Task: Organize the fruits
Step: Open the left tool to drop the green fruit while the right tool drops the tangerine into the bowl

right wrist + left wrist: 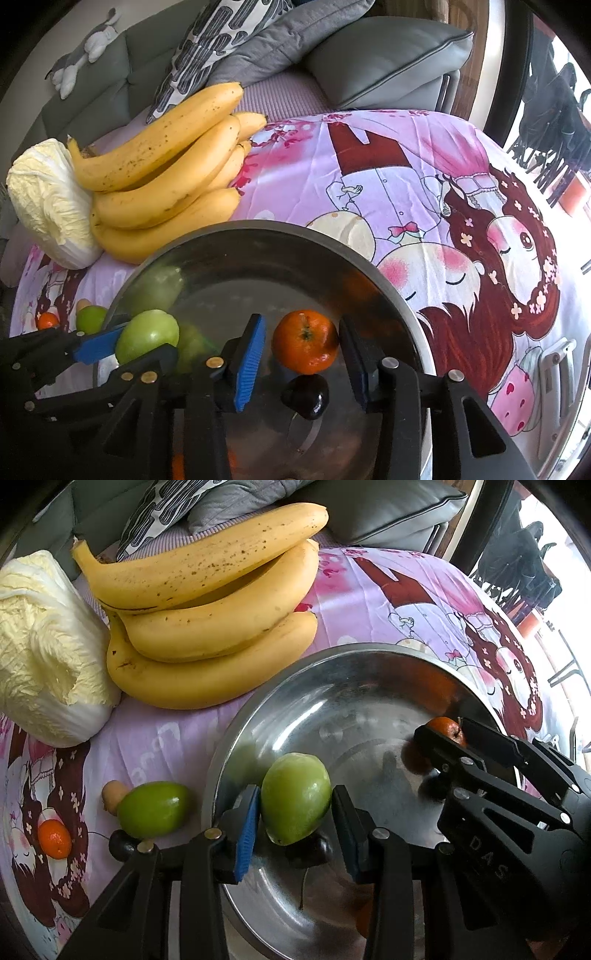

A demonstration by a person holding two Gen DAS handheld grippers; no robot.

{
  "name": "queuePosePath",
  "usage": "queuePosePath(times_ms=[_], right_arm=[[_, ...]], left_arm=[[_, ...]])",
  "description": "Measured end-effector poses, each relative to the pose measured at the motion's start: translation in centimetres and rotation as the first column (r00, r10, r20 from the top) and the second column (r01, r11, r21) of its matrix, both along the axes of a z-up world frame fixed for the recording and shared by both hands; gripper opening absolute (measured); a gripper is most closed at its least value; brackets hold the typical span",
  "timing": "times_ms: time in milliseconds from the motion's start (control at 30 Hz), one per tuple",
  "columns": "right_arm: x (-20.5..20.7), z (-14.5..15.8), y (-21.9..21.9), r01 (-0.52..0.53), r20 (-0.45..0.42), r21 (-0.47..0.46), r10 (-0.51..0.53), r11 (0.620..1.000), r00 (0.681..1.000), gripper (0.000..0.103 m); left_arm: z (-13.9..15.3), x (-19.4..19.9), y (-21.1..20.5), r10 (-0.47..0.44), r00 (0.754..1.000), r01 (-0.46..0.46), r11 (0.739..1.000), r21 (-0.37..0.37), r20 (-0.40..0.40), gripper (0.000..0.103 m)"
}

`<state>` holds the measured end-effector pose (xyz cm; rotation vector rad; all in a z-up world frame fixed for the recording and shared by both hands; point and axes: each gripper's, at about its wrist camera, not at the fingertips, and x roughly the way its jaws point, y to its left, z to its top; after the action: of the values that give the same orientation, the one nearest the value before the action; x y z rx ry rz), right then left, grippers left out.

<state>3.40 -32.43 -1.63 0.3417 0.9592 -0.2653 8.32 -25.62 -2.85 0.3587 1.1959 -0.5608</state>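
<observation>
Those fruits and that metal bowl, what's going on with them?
A person is sorting fruit into a metal bowl with two handheld grippers. The left gripper holds a green fruit over the bowl. The right gripper has an orange between its fingers, with gaps on both sides. A dark fruit already lies in the bowl. Bananas, a cabbage, another green fruit and a small orange wait on the cloth.

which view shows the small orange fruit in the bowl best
The right wrist view: the orange fruit sits whole and centred between the right gripper fingers, stem end visible, inside the metal bowl. The left wrist view shows only a sliver of it, mostly hidden behind the right gripper's black fingers.
</observation>
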Motion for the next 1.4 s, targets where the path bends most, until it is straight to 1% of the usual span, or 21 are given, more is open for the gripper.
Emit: queuePosePath(times_ms=[100, 367, 567, 767, 1000, 1233, 1267, 1333, 1367, 1400], right_arm=[[-0.2, 0.3, 0.0, 0.002, 0.006, 0.003, -0.002, 1.000, 1.000, 0.053], [-1.1, 2.2, 0.1, 0.011, 0.051, -0.020, -0.010, 1.000, 0.999, 0.054], [-1.5, 2.8, 0.2, 0.001, 0.046, -0.039, 0.001, 0.999, 0.999, 0.054], [-1.7, 2.9, 0.9, -0.028, 0.033, -0.057, 0.030, 0.998, 0.999, 0.054], [-1.9, 3.1, 1.6, -0.048, 0.028, -0.077, 0.051, 0.996, 0.998, 0.054], [-2.3, 3.2, 2.5, -0.074, 0.011, -0.094, 0.075, 0.993, 0.997, 0.054], [-2.4, 3.2, 2.6, -0.076, 0.009, -0.097, 0.077, 0.992, 0.997, 0.055], [-2.5, 3.3, 2.7, -0.081, 0.008, -0.099, 0.082, 0.992, 0.997, 0.055], [-2.5, 3.4, 2.8, -0.084, 0.010, -0.100, 0.085, 0.991, 0.996, 0.059], [-2.5, 3.4, 2.9, -0.086, 0.012, -0.103, 0.088, 0.991, 0.996, 0.061]], left_arm=[[0.0, 0.1, 0.1, 0.005, 1.000, -0.005, 1.000, 0.003, -0.007, 0.041], [1.4, -0.3, 0.3, -0.006, 1.000, 0.006, 0.999, -0.037, -0.001, 0.041], [2.2, -0.3, 1.1, 0.001, 1.000, -0.001, 0.999, -0.045, 0.001, 0.041], [2.5, 0.3, 2.6, 0.039, 0.999, -0.039, 0.999, -0.034, -0.003, 0.042], [2.9, 0.7, 4.5, 0.090, 0.996, -0.090, 0.995, -0.032, 0.010, 0.042], [2.7, 1.1, 6.0, 0.131, 0.991, -0.131, 0.991, -0.026, 0.006, 0.042], [2.6, 1.1, 6.2, 0.138, 0.990, -0.137, 0.990, -0.029, 0.002, 0.042], [2.4, 1.3, 6.6, 0.147, 0.989, -0.147, 0.989, -0.026, -0.003, 0.047], [2.3, 1.3, 6.7, 0.152, 0.988, -0.152, 0.988, -0.021, -0.001, 0.050], [2.2, 1.3, 6.8, 0.155, 0.988, -0.155, 0.988, -0.017, 0.000, 0.050]])
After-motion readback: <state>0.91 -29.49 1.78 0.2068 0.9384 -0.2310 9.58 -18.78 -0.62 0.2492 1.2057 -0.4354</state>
